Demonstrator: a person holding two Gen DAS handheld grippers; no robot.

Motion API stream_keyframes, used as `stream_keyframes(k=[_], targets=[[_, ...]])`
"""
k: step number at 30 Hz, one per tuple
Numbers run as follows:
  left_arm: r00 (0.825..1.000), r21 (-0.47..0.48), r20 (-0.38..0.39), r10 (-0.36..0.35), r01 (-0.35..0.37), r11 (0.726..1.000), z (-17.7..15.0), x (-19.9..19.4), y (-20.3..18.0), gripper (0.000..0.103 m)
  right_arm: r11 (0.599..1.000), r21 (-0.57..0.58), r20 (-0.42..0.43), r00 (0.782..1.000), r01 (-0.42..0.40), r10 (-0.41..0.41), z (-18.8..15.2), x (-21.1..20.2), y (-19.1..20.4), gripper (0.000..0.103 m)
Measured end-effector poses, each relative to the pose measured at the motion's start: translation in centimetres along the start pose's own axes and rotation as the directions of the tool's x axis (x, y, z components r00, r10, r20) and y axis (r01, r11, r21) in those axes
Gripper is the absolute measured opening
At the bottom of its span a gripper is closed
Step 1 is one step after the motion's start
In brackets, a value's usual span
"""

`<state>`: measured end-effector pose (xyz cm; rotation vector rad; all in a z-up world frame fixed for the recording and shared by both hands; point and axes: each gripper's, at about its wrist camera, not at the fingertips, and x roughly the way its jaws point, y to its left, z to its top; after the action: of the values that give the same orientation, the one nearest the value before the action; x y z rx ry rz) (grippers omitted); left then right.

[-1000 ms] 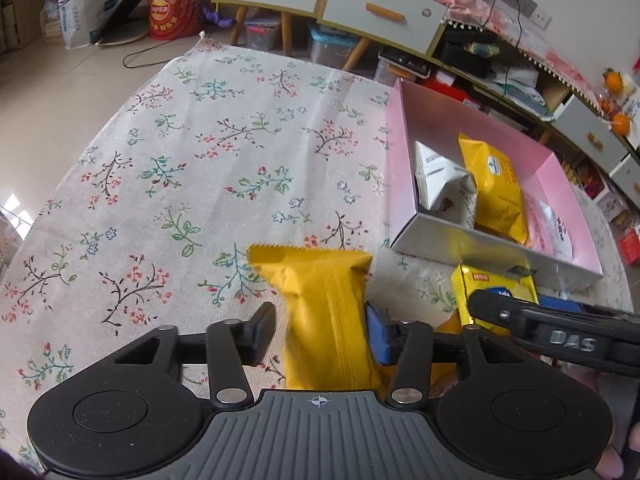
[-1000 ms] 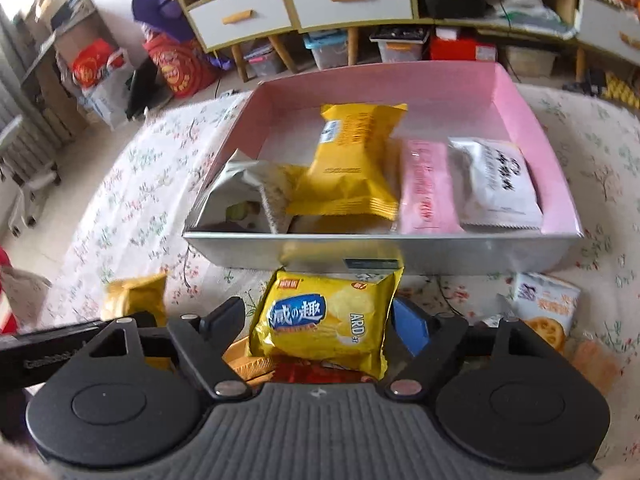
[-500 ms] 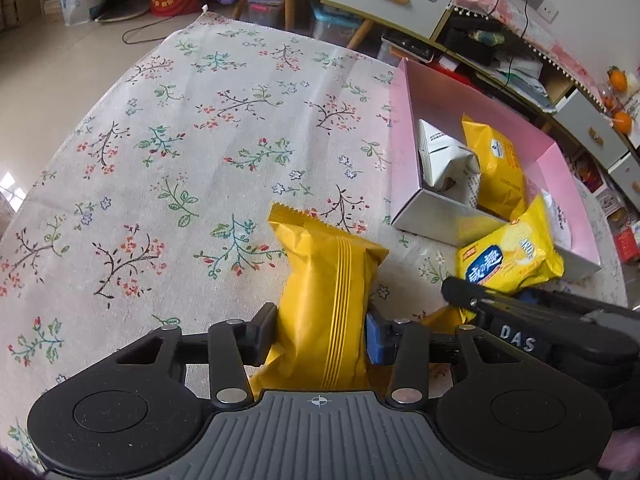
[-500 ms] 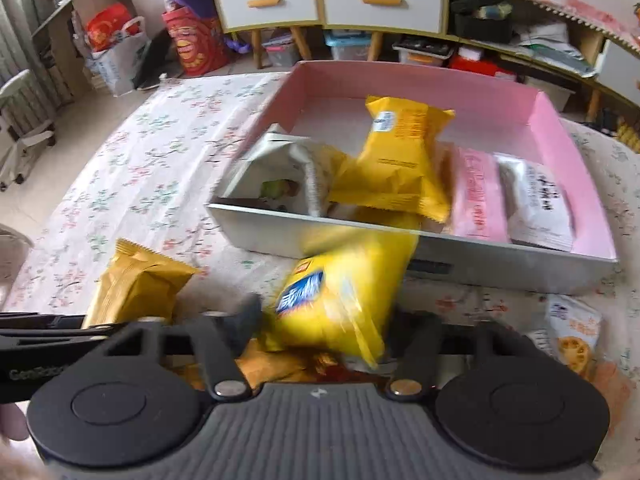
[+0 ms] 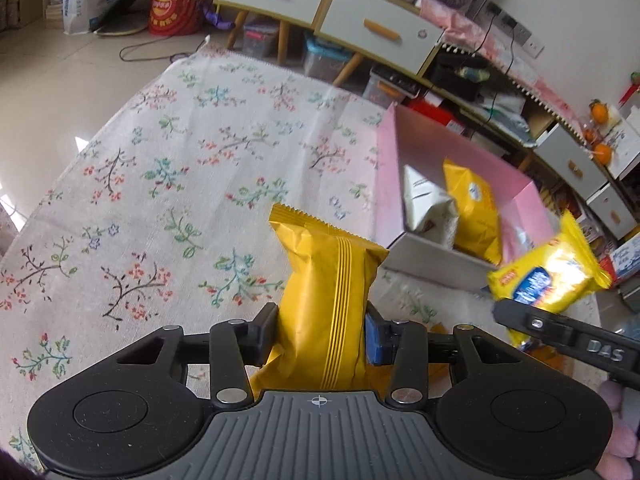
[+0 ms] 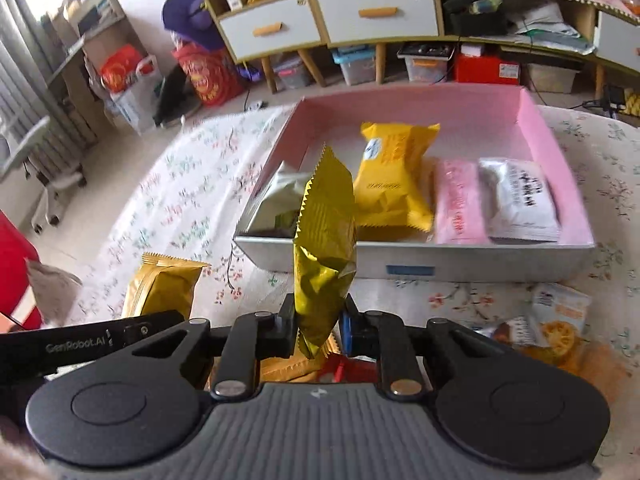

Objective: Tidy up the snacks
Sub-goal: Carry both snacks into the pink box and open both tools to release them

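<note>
Floral-cloth table [image 5: 168,168]; white-drawered cabinet [image 6: 328,20] at 12 o'clock. Left tool [image 5: 320,330] grips ribbed golden packet [image 5: 328,280]; right tool [image 6: 318,326] clamps crinkled yellow packet [image 6: 326,240].

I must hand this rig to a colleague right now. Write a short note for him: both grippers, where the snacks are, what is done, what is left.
Left gripper: jaws shut on a plain yellow pack, held above the floral cloth.
Right gripper: jaws shut on a yellow pack with a blue label, held edge-on in front of the pink box.
Done: four packs lie in the box: silver, yellow, pink, white.
Left: put both held packs in the box, then the packs on the cloth, such as the orange-print one at right.
</note>
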<state>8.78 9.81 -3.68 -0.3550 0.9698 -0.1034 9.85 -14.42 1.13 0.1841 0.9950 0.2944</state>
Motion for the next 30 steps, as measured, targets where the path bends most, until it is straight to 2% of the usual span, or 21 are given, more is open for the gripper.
stream_keyframes(k=[5,11,15,20,25,30], targets=[[0.997,0.012,0.056,-0.051,0.050,0.999,0.5,-1.0,-1.2,0.040,0.999,0.042,0.049,0.999,-0.014,0.012,1.0,-2.1,-2.0,0.019],[0.991,0.044,0.101,-0.091,0.087,0.995,2.2,-1.0,-3.9,0.040,0.997,0.045,0.061,0.996,0.057,-0.060,2.6,-2.2,-4.1,0.019],[0.985,0.070,0.127,-0.116,0.107,0.992,4.4,-0.2,-6.2,0.040,0.995,0.074,0.072,0.995,0.067,-0.072,4.3,-1.4,-5.4,0.019],[0.982,0.105,0.143,-0.120,0.105,0.989,7.3,2.2,-9.4,0.041,0.992,0.059,0.052,0.992,0.109,-0.112,5.2,0.2,-6.2,0.019],[0.984,0.129,0.140,-0.107,0.089,0.988,8.7,5.2,-11.4,0.041,0.987,0.046,0.041,0.987,0.153,-0.155,6.1,1.5,-7.2,0.019],[0.989,0.081,0.124,-0.085,0.075,0.994,9.3,7.9,-11.2,0.041,0.986,0.045,0.028,0.987,0.160,-0.161,6.9,2.5,-8.0,0.019]])
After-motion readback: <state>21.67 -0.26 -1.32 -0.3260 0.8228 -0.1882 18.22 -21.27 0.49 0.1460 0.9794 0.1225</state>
